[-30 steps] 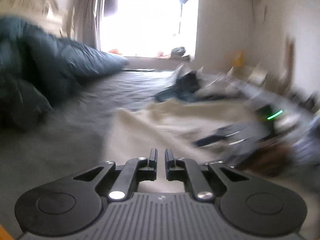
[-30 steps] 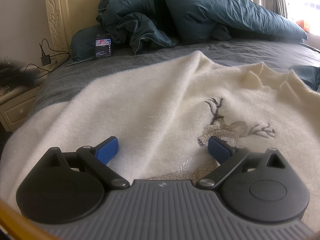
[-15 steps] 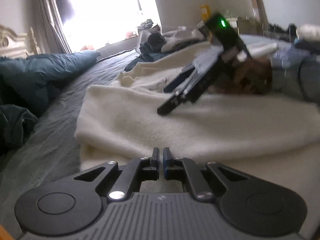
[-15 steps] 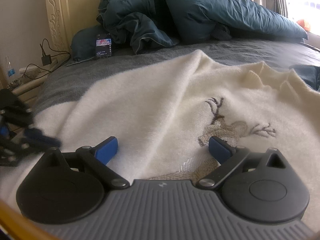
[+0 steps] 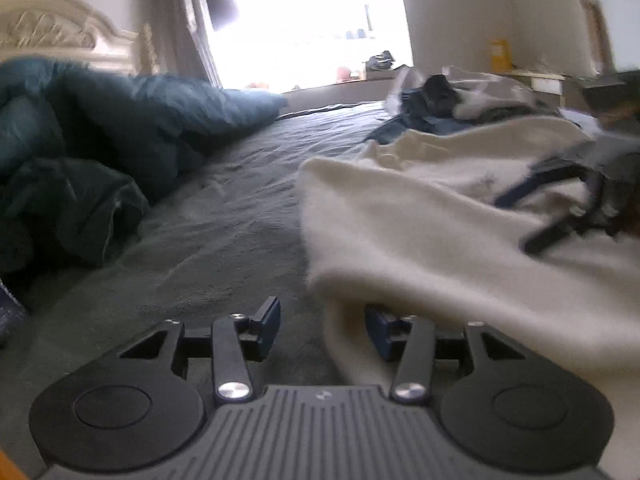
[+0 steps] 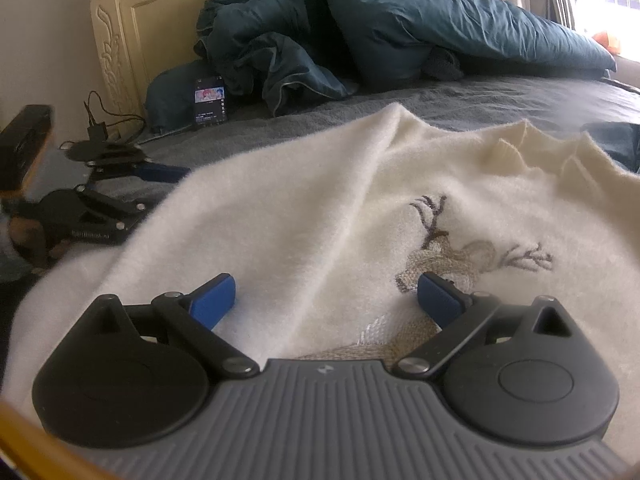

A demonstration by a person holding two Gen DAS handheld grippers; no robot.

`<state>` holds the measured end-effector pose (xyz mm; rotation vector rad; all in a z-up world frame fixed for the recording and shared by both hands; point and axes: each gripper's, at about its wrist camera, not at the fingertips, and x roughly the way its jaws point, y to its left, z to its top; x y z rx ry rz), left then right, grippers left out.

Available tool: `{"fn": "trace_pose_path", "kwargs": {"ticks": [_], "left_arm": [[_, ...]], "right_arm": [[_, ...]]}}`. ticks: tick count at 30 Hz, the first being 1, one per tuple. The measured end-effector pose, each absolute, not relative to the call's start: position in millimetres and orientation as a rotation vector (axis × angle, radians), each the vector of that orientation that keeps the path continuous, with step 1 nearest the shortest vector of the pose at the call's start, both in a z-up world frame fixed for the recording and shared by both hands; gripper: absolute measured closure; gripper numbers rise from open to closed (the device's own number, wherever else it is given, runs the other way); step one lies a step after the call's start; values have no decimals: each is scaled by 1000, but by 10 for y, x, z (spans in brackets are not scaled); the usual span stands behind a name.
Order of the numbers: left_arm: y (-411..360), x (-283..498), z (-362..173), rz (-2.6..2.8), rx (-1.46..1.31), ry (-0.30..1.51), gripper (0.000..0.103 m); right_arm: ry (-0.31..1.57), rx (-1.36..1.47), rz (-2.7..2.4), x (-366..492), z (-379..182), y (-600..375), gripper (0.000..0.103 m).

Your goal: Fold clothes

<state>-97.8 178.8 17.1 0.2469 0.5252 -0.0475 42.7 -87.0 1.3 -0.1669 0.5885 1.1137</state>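
A cream sweater (image 6: 320, 216) with an embroidered deer (image 6: 452, 252) lies spread on the grey bed. My right gripper (image 6: 326, 296) is open and rests low over the sweater, beside the deer. My left gripper (image 5: 322, 322) is open at the sweater's near edge (image 5: 420, 240); a fold of cream cloth hangs between its fingers and drapes over the right one. The left gripper also shows in the right wrist view (image 6: 100, 208), at the sweater's left edge. The right gripper shows blurred in the left wrist view (image 5: 568, 200), on top of the sweater.
A dark teal duvet (image 6: 400, 24) is heaped at the cream headboard (image 6: 116, 40). A phone (image 6: 211, 100) leans against it. A pile of other clothes (image 5: 460, 100) lies at the far side by the window. Bare grey sheet (image 5: 224, 220) lies left of the sweater.
My left gripper was shut and has opened. It swung from facing the sweater's middle to the sweater's edge. The right gripper has stayed open and still.
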Motion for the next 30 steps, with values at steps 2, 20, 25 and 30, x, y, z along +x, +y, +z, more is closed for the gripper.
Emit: {"fn": "trace_pose_path", "kwargs": {"ticks": [2, 20, 25, 30], "left_arm": [[1806, -816, 153, -73, 237, 542, 54], [2046, -756, 175, -15, 426, 534, 37], [2180, -1129, 601, -67, 234, 528, 46], [2033, -1029, 1007, -7, 273, 426, 42]], "right_arm": [[585, -175, 1109, 421, 13, -860, 5], [551, -255, 1065, 337, -24, -782, 6], [548, -265, 1063, 335, -16, -780, 5], [547, -267, 1063, 336, -10, -782, 5]]}}
